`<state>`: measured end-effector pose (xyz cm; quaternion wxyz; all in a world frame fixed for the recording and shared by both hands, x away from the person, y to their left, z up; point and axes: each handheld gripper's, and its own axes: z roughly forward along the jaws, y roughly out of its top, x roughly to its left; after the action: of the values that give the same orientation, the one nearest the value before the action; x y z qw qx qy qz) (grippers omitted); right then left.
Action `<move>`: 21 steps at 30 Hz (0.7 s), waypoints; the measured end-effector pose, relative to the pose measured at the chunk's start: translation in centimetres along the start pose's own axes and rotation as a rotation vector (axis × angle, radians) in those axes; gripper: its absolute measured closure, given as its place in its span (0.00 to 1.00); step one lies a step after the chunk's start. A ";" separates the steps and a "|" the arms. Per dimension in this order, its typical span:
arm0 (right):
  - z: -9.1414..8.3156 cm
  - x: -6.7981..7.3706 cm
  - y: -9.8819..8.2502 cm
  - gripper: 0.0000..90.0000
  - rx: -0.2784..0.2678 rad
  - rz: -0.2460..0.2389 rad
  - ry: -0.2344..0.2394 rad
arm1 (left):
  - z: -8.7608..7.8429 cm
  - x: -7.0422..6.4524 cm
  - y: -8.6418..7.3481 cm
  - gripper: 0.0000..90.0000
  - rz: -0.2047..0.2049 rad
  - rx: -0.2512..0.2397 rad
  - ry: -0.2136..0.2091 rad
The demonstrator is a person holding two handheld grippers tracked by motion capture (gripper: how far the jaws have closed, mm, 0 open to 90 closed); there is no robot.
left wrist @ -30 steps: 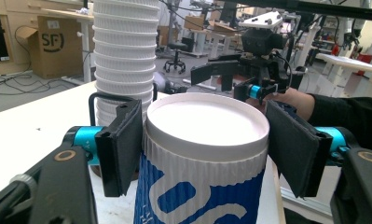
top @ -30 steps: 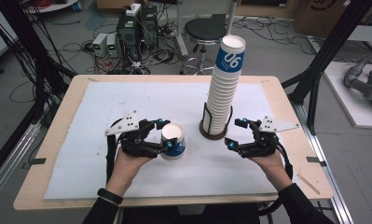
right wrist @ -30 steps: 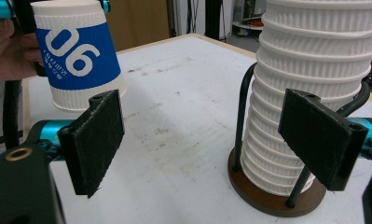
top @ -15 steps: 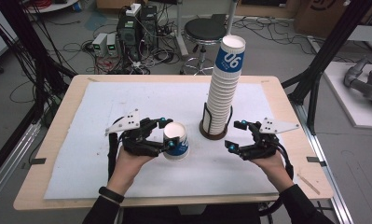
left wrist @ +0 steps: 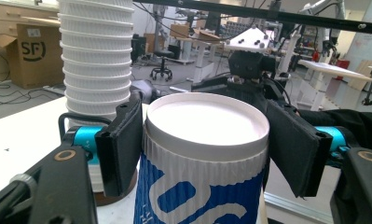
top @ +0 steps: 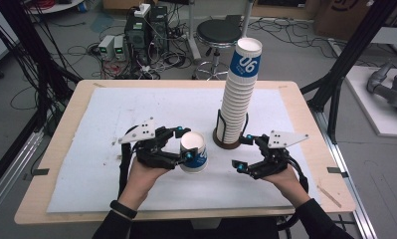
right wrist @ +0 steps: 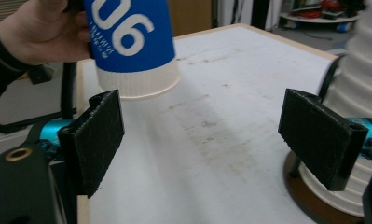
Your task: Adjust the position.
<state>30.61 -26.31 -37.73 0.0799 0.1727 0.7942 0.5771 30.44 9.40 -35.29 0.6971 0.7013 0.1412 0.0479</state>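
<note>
High view takes in the surface (top: 111,109) first — a wooden top under a white sheet — and on it the tall stack of cups (top: 238,99), which stands in a dark round holder (top: 226,144) and serves as the landmark for everything else. Just to the left of the stack and a little nearer the person is the single paper cup (top: 193,152), upright, mouth up, white with a blue printed band and a ribbed sleeve. The left gripper (top: 183,144) is clamped on it: in the left gripper view the two black pads sit flat against the cup (left wrist: 207,154) on opposite sides, just under the rolled rim. In the right gripper view the cup's base (right wrist: 137,84) looks slightly clear of the sheet, though I cannot be sure of that. To the right of the stack, about as near the person, the right gripper (top: 243,152) hangs with its jaws spread wide and nothing between them.

As a judgement, the cup is very light and thin-walled — it will dent or go oval under a hard squeeze. The rolled rim and the ribbing stiffen it, and the ribs give the pads grip, so the present hold high on the wall, just below the rim, seems the right place; light pressure should be enough.
</note>
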 end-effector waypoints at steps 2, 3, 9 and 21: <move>0.3 0.2 0.0 0.16 0.004 -0.004 0.011 | 0.2 -0.1 -0.1 0.34 -0.001 0.004 -0.003; 0.5 0.3 0.0 0.16 0.006 -0.002 0.014 | 0.3 -0.2 -0.1 0.34 -0.002 0.004 -0.005; 1.6 1.2 0.1 0.16 0.014 -0.003 0.043 | 0.9 -0.3 -0.4 0.34 -0.001 0.017 -0.015; 3.3 2.1 0.2 0.16 0.016 0.025 0.101 | 1.9 -1.0 -0.6 0.34 0.010 0.018 -0.026</move>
<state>29.74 -22.53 -38.48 0.0312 0.1542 0.7995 0.5798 29.89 7.29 -35.78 0.6923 0.7088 0.1290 0.0410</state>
